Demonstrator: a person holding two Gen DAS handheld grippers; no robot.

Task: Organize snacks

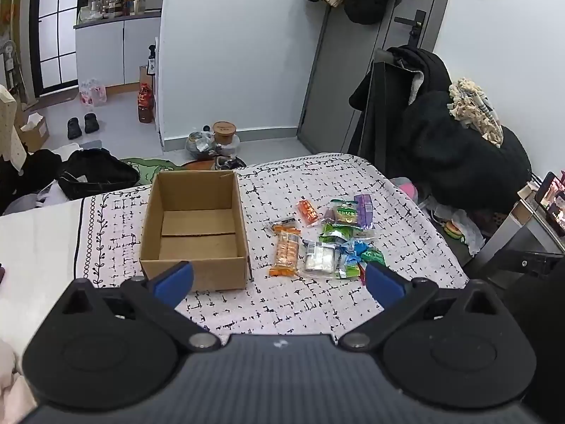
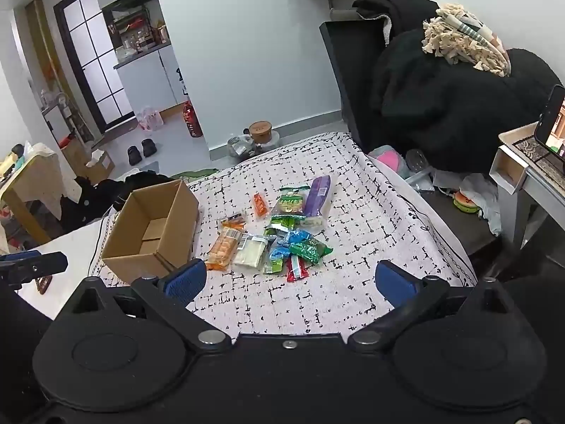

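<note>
Patterned bedspread point(image 1: 317, 304), empty cardboard box point(image 1: 197, 226), snack packets point(image 1: 325, 243) heaped beside it, left gripper point(image 1: 279, 282) and right gripper point(image 2: 287, 279) released, holding nothing

A: How many boxes? 
B: One cardboard box point(image 1: 195, 228), left of centre.
A: And snacks?
B: A heap of snack packets point(image 1: 326, 236) at centre; roughly a dozen, overlapping too much for an exact count.
A: Shoes?
B: Two black slippers point(image 1: 82, 125), upper left.
</note>
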